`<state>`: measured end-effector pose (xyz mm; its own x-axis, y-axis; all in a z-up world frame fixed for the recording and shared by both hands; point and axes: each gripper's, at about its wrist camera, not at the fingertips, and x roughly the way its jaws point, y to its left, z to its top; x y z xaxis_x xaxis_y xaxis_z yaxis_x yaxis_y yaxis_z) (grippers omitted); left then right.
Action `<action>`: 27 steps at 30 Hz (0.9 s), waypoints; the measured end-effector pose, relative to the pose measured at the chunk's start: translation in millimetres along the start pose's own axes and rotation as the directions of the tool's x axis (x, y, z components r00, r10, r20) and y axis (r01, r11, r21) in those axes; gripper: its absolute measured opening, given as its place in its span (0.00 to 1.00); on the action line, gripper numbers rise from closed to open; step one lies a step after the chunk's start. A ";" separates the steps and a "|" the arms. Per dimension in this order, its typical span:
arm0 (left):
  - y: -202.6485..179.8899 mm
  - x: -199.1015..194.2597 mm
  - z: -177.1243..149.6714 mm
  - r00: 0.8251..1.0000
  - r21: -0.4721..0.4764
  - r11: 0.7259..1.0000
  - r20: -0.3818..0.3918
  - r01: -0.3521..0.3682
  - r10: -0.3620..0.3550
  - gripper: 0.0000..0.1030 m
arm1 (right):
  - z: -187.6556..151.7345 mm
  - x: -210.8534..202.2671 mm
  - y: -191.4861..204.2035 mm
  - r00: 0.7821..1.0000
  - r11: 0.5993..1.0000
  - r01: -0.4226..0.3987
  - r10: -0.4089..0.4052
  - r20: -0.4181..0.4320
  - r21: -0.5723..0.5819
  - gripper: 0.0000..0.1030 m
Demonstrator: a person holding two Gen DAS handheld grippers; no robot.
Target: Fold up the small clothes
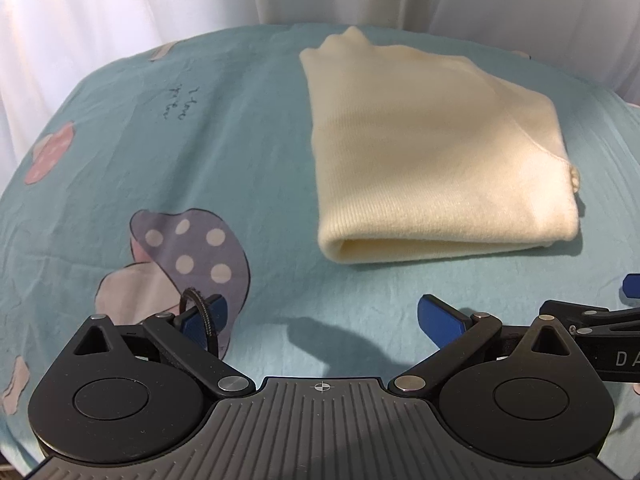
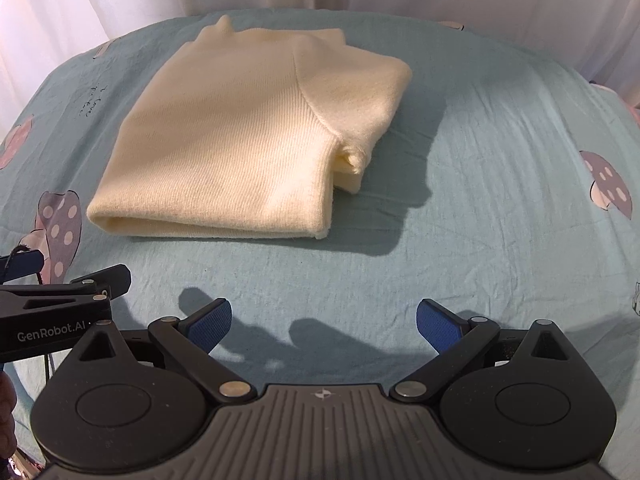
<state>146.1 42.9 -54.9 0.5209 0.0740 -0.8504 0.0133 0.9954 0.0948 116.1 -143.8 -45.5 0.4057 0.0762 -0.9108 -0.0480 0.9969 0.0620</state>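
Note:
A cream knitted garment [image 1: 432, 148] lies folded into a compact bundle on the light blue sheet [image 1: 240, 128]; it also shows in the right wrist view [image 2: 244, 136]. Its folded edge faces me, and a bit of sleeve sticks out at its right side [image 2: 352, 160]. My left gripper [image 1: 322, 318] is open and empty, hovering just short of the garment's near edge. My right gripper [image 2: 324, 320] is open and empty, also short of the garment. Each gripper shows at the edge of the other's view, the right one [image 1: 600, 320] and the left one [image 2: 60, 300].
The sheet [image 2: 480, 200] carries printed mushrooms [image 1: 188, 248] [image 2: 608, 188] and some handwriting [image 1: 178, 100]. White curtains [image 1: 120, 8] hang behind the far edge. A black ring-shaped band [image 1: 200, 312] sits on the left gripper's left finger.

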 end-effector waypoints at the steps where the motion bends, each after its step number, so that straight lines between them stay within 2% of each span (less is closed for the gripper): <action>1: -0.3 0.1 0.0 1.000 0.002 1.000 -0.002 -0.002 0.002 1.00 | -0.1 0.5 -0.3 1.000 1.000 0.002 -0.002 -0.005 0.004 0.96; 27: -4.6 3.3 0.9 1.000 0.019 1.000 -0.023 -0.010 0.010 1.00 | 2.0 2.4 -4.7 1.000 1.000 0.022 -0.022 -0.021 0.016 0.96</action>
<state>148.5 38.6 -57.7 0.5010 0.0855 -0.8612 0.0243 0.9933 0.1127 119.1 -148.3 -47.2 0.3876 0.0541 -0.9202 -0.0247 0.9985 0.0483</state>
